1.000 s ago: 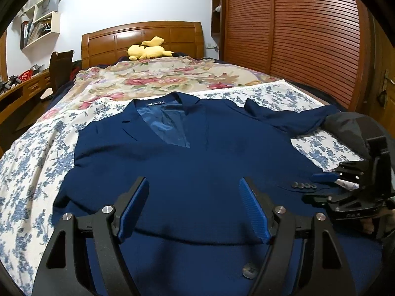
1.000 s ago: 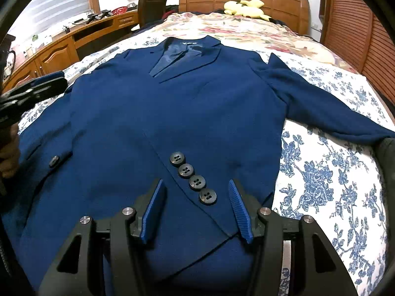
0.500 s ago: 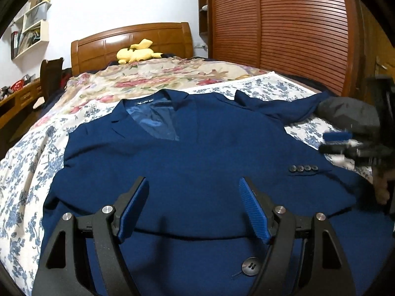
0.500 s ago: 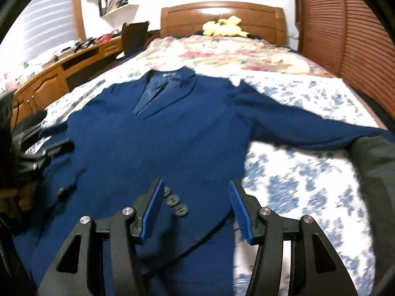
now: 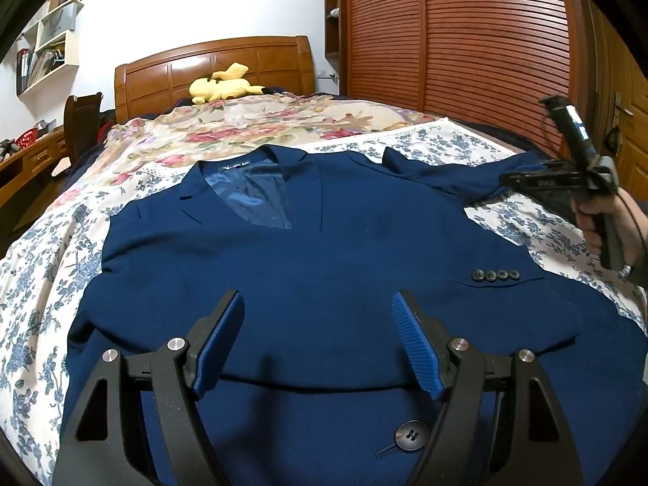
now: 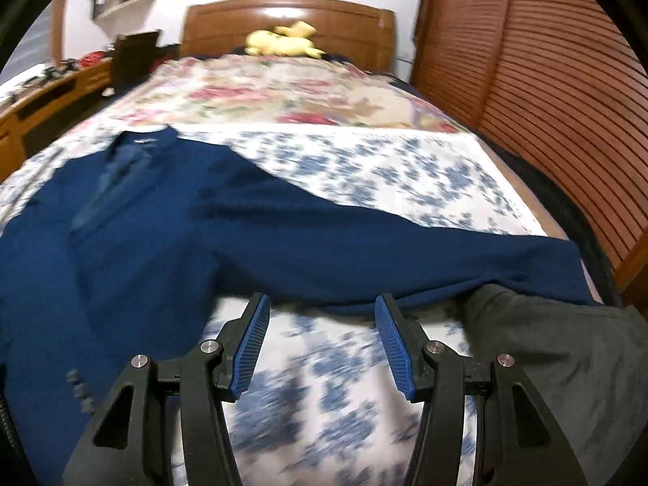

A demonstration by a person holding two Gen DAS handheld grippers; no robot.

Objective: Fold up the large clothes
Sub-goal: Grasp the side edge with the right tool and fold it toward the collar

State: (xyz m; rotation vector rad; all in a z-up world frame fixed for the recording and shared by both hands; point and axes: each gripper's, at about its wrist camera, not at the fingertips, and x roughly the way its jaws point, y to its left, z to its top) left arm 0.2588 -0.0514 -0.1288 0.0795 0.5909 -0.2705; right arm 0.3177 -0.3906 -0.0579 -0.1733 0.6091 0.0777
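A navy blue suit jacket [image 5: 324, 251] lies front up on the bed, collar toward the headboard. One sleeve is folded across its front, with the cuff buttons [image 5: 495, 274] at the right. The other sleeve [image 6: 405, 251] stretches out to the right over the floral sheet. My left gripper [image 5: 318, 340] is open and empty above the jacket's lower front. My right gripper [image 6: 322, 340] is open and empty over the sheet, just short of the outstretched sleeve. It also shows in the left wrist view [image 5: 542, 180], held above that sleeve.
A dark grey garment [image 6: 567, 356] lies at the bed's right edge, over the sleeve's end. A yellow plush toy [image 5: 224, 88] sits by the wooden headboard [image 5: 210, 69]. Slatted wardrobe doors [image 5: 465, 40] stand to the right. A desk [image 6: 36, 101] stands to the left.
My right gripper has swung right, from over the cuff buttons to the outstretched sleeve. My left gripper has stayed over the jacket's lower front, turning slightly.
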